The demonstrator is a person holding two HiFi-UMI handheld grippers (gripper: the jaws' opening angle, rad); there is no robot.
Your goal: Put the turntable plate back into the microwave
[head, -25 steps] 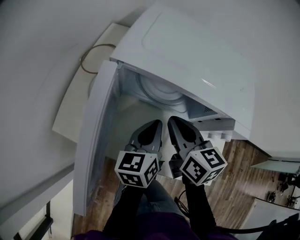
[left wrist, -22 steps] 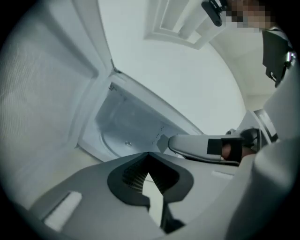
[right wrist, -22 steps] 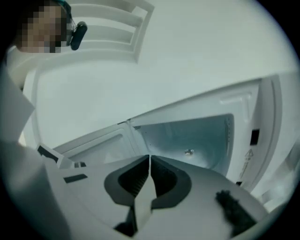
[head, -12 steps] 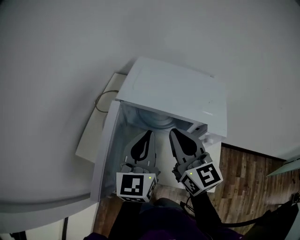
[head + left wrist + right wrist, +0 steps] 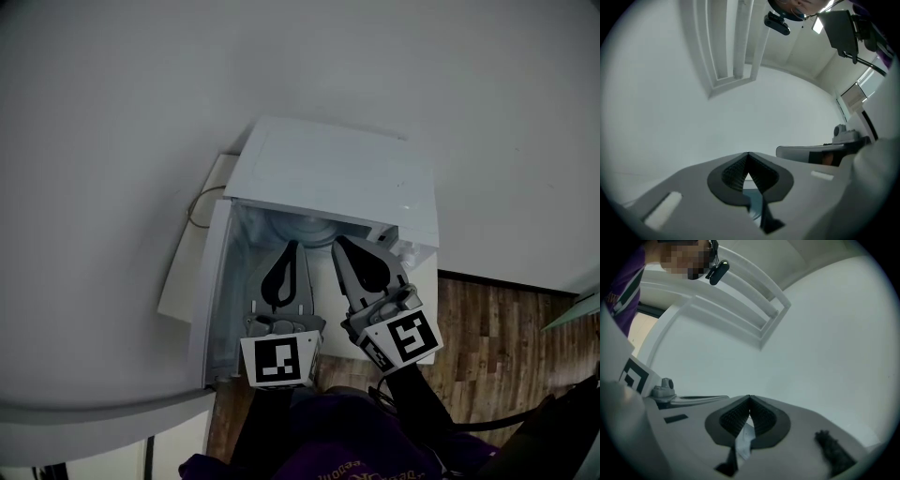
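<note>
Plate seated; 2 grippers before the open microwave [image 5: 337,178].
Turntable plate [image 5: 307,230] lies in the cavity, frame centre. Left gripper [image 5: 291,247] and right gripper [image 5: 339,243]: jaws closed, empty. Likely next: swing the door [image 5: 214,291] shut.

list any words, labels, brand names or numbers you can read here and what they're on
No text can be read.
Gold print on the purple garment: upside down and too blurred to read.
Left marker cube and right marker cube: black-and-white square patterns only, no letters.
Microwave: no label or brand shows.
</note>
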